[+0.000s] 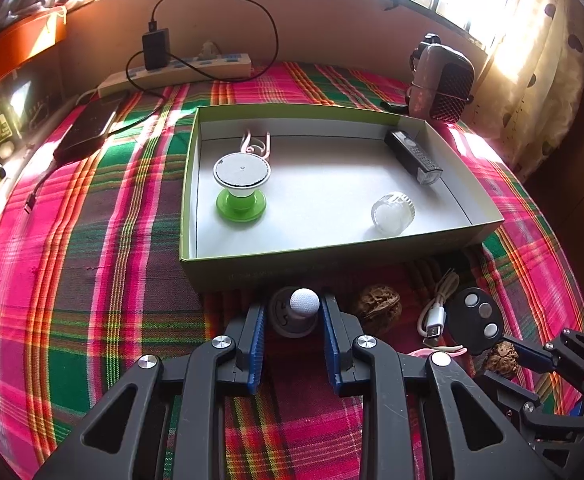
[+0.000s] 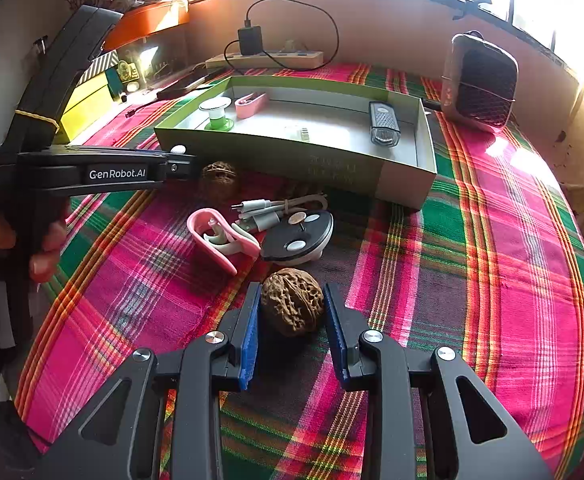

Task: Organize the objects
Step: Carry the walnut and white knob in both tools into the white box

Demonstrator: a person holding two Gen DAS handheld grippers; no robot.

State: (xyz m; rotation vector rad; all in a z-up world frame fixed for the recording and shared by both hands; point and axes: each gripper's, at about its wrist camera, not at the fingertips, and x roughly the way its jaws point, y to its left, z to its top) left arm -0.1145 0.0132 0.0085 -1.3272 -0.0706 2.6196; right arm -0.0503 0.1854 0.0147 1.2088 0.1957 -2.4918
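My left claw (image 1: 294, 312) is clamped on a white-tipped grey knob (image 1: 301, 308) just before the green box (image 1: 332, 264); right claw (image 2: 292, 308) grips a walnut (image 2: 292, 304). Side reads "GenRobot.AI" (image 2: 117, 173).

My right gripper (image 2: 292, 312) is clamped on a walnut (image 2: 294, 304). Just ahead of it I see a black remote (image 2: 298, 236), white cables (image 2: 268, 210) and a pink clip (image 2: 218, 236); beyond them the green box (image 2: 292, 156). My left gripper (image 2: 178, 158) reaches in from the left
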